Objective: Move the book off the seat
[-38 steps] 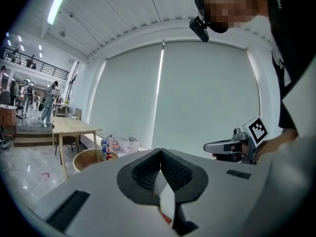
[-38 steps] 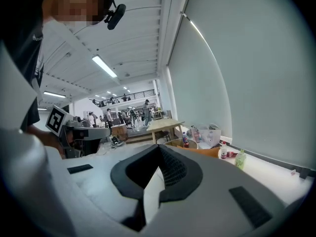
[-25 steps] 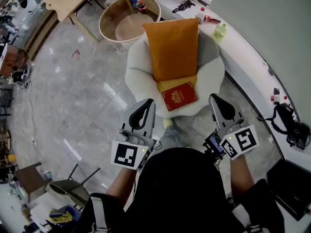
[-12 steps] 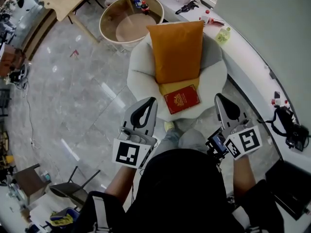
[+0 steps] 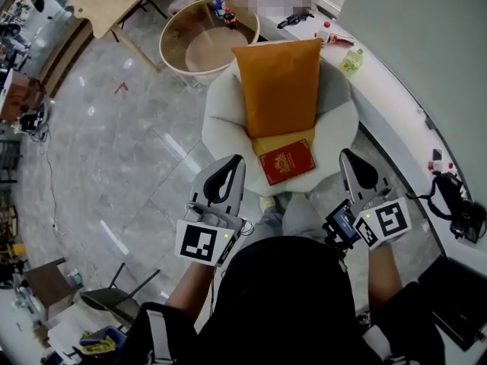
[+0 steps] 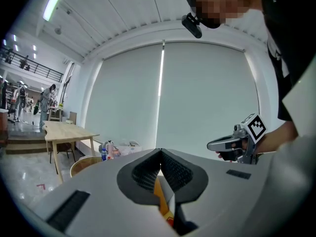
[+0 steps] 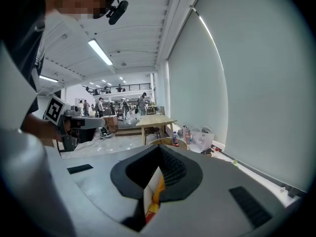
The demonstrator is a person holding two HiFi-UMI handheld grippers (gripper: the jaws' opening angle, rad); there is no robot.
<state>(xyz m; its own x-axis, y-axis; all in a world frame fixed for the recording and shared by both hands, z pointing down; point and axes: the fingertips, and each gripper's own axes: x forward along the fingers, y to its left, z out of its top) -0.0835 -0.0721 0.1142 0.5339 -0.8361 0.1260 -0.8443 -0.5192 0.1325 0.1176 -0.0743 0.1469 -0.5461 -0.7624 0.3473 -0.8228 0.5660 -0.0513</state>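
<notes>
So basically nothing's done yet on this one. The red book (image 5: 288,162) is lying flat on the front edge of the white armchair seat (image 5: 222,124). It's half on a yellow pad (image 5: 268,141), with the big orange cushion (image 5: 278,82) propped up right behind it.

Both tools are held out level in front of the person, one on each side of the book. The left hand-held gripper (image 5: 228,169) has the book just ahead and off to its right. The right hand-held gripper (image 5: 354,164) has it ahead and to its left, a bit further off. Neither is touching it.

Both are clenched on nothing, tips pressed together. You only see a sliver of orange and red through the slot behind the tips.

What's left is pretty much everything imo: open one up, get a jaw under that front edge, pinch the book, lift it clear and put it down somewhere else. The counter (image 5: 396,90) beyond the right hand-held gripper looks like the obvious spot, but that's just my guess.
</notes>
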